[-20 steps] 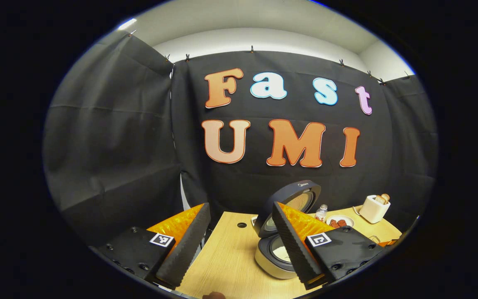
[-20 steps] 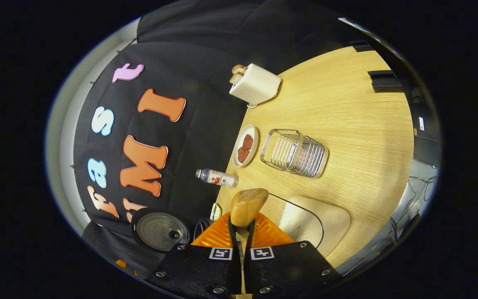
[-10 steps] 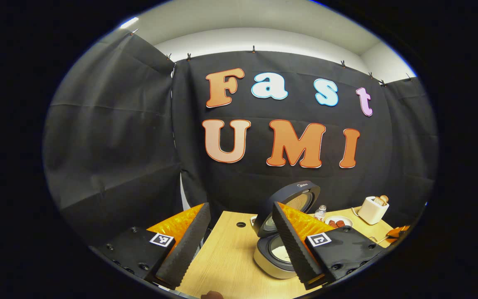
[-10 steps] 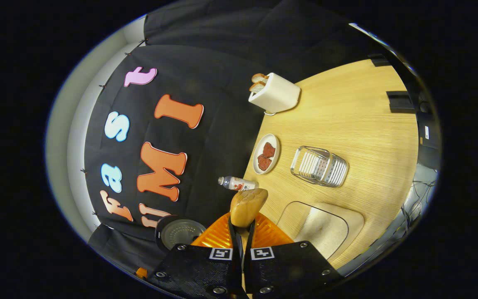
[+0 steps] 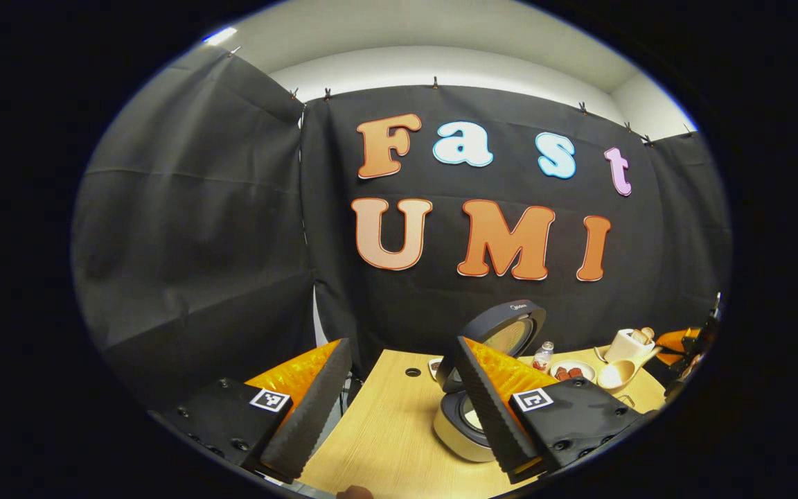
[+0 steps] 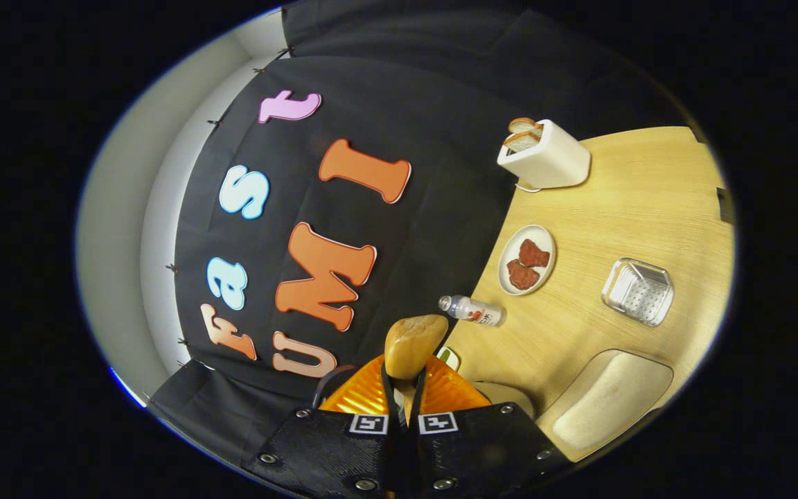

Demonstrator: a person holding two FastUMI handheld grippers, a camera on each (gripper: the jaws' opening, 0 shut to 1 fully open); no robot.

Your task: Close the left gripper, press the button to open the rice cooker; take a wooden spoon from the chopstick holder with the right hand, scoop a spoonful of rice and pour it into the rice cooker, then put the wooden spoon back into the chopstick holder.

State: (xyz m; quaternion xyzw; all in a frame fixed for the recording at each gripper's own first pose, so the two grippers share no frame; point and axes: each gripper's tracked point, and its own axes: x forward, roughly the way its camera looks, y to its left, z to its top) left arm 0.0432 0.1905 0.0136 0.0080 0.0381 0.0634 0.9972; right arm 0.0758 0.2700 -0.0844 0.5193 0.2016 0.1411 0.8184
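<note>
Spoon work is, in our judgement, the step in hand: the rice cooker (image 5: 472,409) stands open on the table (image 5: 385,443) with its lid (image 5: 503,333) tilted up, so the button press looks done. Starting on our left, the left gripper (image 5: 399,388) hangs with its fingers spread wide and nothing between them — the cooker sits just ahead of its right finger. Further right in the left gripper view we see the wooden spoon (image 5: 617,373) hovering near the toaster (image 5: 626,343). Moving to the right gripper (image 6: 404,388), its fingers are pressed together on the spoon's handle, and the bowl of the wooden spoon (image 6: 413,343) juts out straight ahead of the tips. We cannot tell whether that bowl carries rice. Ahead and to the right of it lie one small bottle (image 6: 474,310), one plate (image 6: 525,260) with two reddish pieces, one toaster (image 6: 544,156) with two slices, one metal chopstick holder (image 6: 638,291), and one pale tray of rice (image 6: 607,402) below it. Next, we think, the spoon must either dip into that tray or — if already emptied — travel to the holder and drop in handle-steady.
</note>
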